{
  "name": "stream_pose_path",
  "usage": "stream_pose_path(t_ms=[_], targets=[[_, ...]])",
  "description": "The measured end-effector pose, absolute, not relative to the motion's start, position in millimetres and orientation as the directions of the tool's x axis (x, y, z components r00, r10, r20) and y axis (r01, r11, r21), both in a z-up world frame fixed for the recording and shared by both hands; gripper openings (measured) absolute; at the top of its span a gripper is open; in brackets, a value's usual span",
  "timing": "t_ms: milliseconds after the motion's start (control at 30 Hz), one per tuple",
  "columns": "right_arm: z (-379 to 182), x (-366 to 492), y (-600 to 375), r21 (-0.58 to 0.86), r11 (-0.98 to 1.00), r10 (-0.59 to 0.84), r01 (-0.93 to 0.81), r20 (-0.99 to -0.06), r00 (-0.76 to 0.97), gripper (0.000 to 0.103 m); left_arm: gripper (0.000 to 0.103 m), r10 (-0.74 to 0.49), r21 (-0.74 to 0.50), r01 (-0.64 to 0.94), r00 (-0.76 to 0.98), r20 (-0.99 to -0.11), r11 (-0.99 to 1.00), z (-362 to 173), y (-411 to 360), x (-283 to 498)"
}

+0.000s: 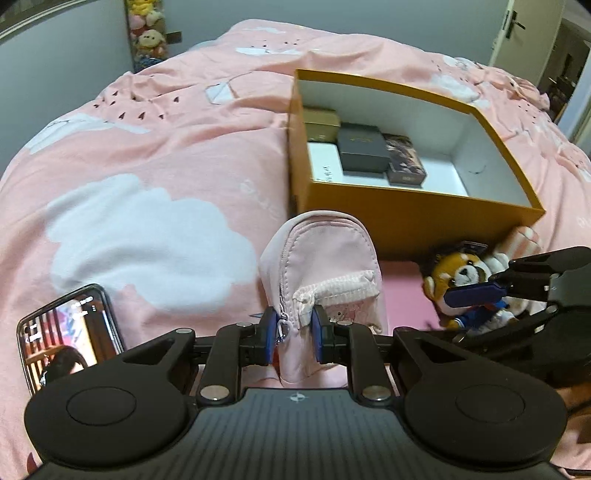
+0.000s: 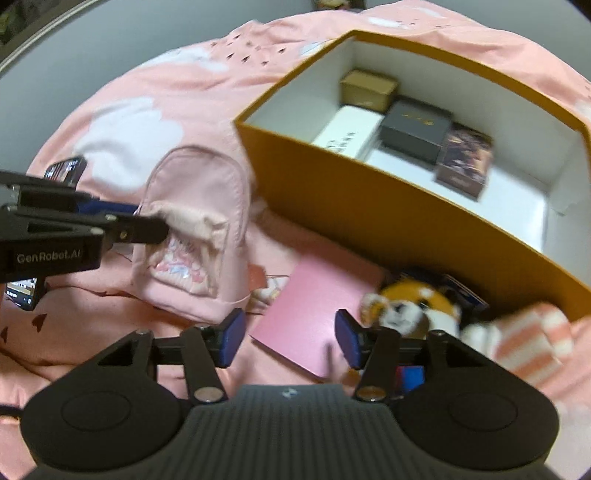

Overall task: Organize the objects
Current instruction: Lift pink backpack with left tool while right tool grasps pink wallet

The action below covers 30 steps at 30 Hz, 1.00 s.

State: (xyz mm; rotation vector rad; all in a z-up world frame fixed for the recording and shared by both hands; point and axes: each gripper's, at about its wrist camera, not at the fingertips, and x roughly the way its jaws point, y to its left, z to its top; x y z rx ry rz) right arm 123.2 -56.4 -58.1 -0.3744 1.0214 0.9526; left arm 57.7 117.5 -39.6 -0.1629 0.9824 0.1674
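Observation:
My left gripper (image 1: pixel 293 334) is shut on the front pocket flap of a small pink backpack (image 1: pixel 325 254), which stands upright on the bed; it also shows in the right wrist view (image 2: pixel 199 229). My right gripper (image 2: pixel 290 338) is open and empty above a pink notebook (image 2: pixel 317 314), beside a brown-and-white dog plush (image 2: pixel 410 306). The plush (image 1: pixel 465 280) lies against the front wall of an open orange box (image 1: pixel 406 214). The box (image 2: pixel 332 192) holds several small boxes, among them a black one (image 2: pixel 415 131) and a white one (image 2: pixel 351 131).
A phone (image 1: pixel 70 332) with its screen lit lies on the pink cloud-print bedcover (image 1: pixel 147 166) at the left. A pink-and-white striped cloth (image 2: pixel 532 339) lies by the box's near corner. Stuffed toys (image 1: pixel 147 33) hang at the far wall. A door (image 1: pixel 517 29) stands at the back right.

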Motion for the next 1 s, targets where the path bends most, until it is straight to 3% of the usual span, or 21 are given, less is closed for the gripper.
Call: stream_pose_path(t_ms=[33,267,400,600,700,900,1000], targets=[[-61.0,123.0,-49.6,0.138,0.558,0.483,-0.819,-0.856,0.184,0.068,0.022,0.063,-0.068,-0.218,0.545,-0.836,0.974,-41.4,119.1,58.6],[-89.2,127.9,-14.9,0.026,0.546,0.37,-0.837,-0.904,0.214,0.07,0.022,0.074,-0.075,-0.247,0.543,-0.836,0.966,-49.5,128.5,59.7],[-104.2,125.1,-4.8,-0.064,0.534,0.303,-0.843,-0.917,0.261,0.081,0.022,0.073,-0.075,-0.247,0.541,-0.838,0.966,-52.2,130.3,60.6],[-121.3,124.5,5.6,-0.148,0.511,0.253,-0.847,-0.916,0.312,0.087,0.022,0.068,-0.08,-0.245,0.543,-0.837,0.966,-54.1,130.8,60.7],[-120.9,127.9,1.6,-0.149,0.525,0.247,-0.838,-0.916,0.317,0.081,0.022,0.066,-0.079,-0.24,0.544,-0.837,0.967,-53.1,130.3,59.5],[-89.3,132.2,-26.6,-0.051,0.569,0.319,-0.82,-0.906,0.278,0.046,0.022,0.059,-0.08,-0.226,0.548,-0.834,0.971,-52.7,127.2,59.6],[-73.4,135.2,-41.0,-0.009,0.604,0.349,-0.797,-0.896,0.275,0.034,0.022,0.058,-0.075,-0.216,0.549,-0.834,0.973,-52.5,124.8,60.0]])
